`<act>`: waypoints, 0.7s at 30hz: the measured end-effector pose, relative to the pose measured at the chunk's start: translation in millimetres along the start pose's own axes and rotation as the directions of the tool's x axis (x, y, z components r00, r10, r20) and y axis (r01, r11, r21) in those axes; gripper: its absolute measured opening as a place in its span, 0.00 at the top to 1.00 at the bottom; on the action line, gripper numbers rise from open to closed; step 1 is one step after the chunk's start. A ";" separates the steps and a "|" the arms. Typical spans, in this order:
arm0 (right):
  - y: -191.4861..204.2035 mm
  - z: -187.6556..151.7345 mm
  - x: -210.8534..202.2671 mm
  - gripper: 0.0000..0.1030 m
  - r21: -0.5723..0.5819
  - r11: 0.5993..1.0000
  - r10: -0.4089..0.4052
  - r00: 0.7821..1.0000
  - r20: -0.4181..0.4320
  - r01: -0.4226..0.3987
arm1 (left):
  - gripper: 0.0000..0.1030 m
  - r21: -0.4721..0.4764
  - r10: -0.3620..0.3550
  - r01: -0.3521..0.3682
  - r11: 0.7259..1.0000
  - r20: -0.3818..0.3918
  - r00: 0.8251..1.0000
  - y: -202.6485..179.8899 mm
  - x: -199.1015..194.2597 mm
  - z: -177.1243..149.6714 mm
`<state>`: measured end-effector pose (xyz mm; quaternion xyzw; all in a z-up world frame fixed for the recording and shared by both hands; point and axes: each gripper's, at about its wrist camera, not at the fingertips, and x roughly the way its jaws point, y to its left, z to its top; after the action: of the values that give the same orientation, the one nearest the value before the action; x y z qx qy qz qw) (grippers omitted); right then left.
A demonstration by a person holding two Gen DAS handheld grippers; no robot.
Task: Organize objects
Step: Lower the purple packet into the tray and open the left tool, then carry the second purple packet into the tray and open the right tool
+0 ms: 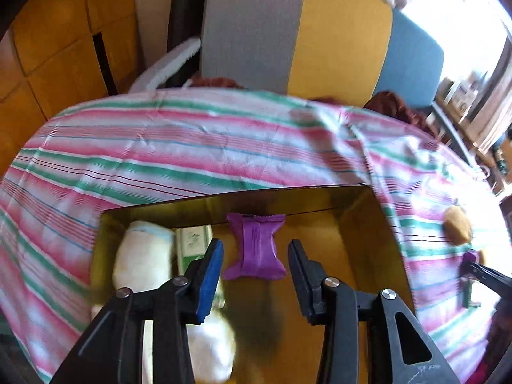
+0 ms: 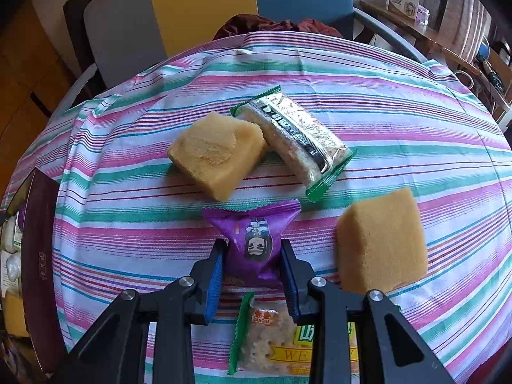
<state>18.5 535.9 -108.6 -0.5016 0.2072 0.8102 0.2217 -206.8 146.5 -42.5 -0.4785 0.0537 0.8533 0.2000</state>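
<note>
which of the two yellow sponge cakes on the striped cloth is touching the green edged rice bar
The left, farther cake: its right corner meets the green-edged rice bar. The other cake, right of the right gripper, lies apart.
</note>
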 end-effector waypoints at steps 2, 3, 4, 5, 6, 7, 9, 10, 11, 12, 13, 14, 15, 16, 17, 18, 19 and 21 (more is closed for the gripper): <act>-1.9 -0.2 -0.1 0.69 0.005 1.000 -0.005 1.000 0.002 0.005 | 0.55 0.002 -0.001 0.000 1.000 0.038 0.999 3.2 -26.1 -11.9; -2.6 -0.7 0.7 0.69 0.007 1.000 -0.007 1.000 0.001 0.007 | 0.54 0.003 0.004 -0.004 1.000 0.057 0.998 4.9 -40.1 -20.9; -2.5 -0.9 1.3 0.69 0.007 1.000 -0.009 1.000 -0.001 0.009 | 0.53 0.005 0.010 -0.010 1.000 0.070 0.997 5.5 -49.4 -27.8; -2.1 -1.3 1.3 0.69 0.004 1.000 -0.011 1.000 0.001 0.011 | 0.52 0.008 0.019 -0.020 1.000 0.090 0.996 6.7 -61.4 -38.0; -1.1 -1.1 1.2 0.69 0.001 1.000 -0.014 1.000 0.005 0.014 | 0.51 0.009 0.028 -0.030 1.000 0.110 0.994 7.7 -74.0 -50.2; -0.4 -1.3 1.0 0.69 -0.002 1.000 -0.015 1.000 0.008 0.015 | 0.50 0.005 0.035 -0.036 0.999 0.122 0.992 8.9 -82.6 -59.7; 1.5 -1.8 1.8 0.69 -0.012 1.000 -0.022 1.000 0.015 0.022 | 0.50 -0.006 0.051 -0.051 0.999 0.145 0.988 11.8 -96.9 -78.9; 2.8 -2.1 2.0 0.69 -0.020 0.999 -0.027 0.999 0.019 0.027 | 0.50 -0.011 0.063 -0.062 0.998 0.154 0.986 12.9 -103.5 -90.9; 4.0 -2.5 2.1 0.69 -0.026 0.999 -0.032 0.999 0.024 0.032 | 0.50 -0.017 0.070 -0.068 0.998 0.157 0.985 14.1 -107.3 -99.7; 4.5 -2.6 2.2 0.69 -0.030 0.999 -0.035 0.999 0.028 0.035 | 0.50 -0.030 0.079 -0.075 0.997 0.159 0.984 16.7 -112.2 -109.8; 4.8 -2.8 2.1 0.69 -0.030 0.999 -0.036 0.999 0.033 0.037 | 0.50 -0.036 0.085 -0.080 0.996 0.161 0.983 17.3 -115.3 -116.4; 4.8 -3.1 1.7 0.69 -0.030 0.999 -0.034 0.999 0.037 0.035 | 0.50 -0.037 0.091 -0.086 0.996 0.164 0.982 18.1 -118.0 -122.4; 5.0 -3.2 1.1 0.69 -0.029 0.999 -0.031 0.999 0.041 0.032 | 0.50 -0.035 0.102 -0.097 0.995 0.170 0.980 18.9 -120.7 -128.4; 5.1 -2.9 -0.1 0.69 -0.025 0.999 -0.026 0.999 0.043 0.027 | 0.50 -0.035 0.114 -0.110 0.993 0.177 0.978 19.4 -124.3 -135.0; 5.7 -2.6 -2.5 0.69 -0.022 0.999 -0.022 0.999 0.049 0.023 | 0.50 -0.035 0.120 -0.115 0.993 0.180 0.976 19.9 -126.0 -138.7; 7.3 -2.7 -5.9 0.69 -0.023 1.000 -0.019 0.998 0.057 0.020 | 0.50 -0.037 0.122 -0.117 0.992 0.180 0.976 20.9 -127.3 -142.0; 9.6 -2.6 -9.9 0.69 -0.027 0.999 -0.017 0.998 0.067 0.019 | 0.50 -0.040 0.124 -0.118 0.992 0.183 0.975 22.1 -128.7 -145.2; 15.6 -3.3 -17.7 0.69 -0.040 0.999 -0.014 0.996 0.086 0.018 | 0.49 -0.041 0.130 -0.124 0.991 0.190 0.973 22.8 -129.8 -149.3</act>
<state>19.1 518.7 -92.1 -0.4723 0.1768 0.8333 0.2265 -37.1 45.7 -16.1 -0.3923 0.0524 0.9073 0.1423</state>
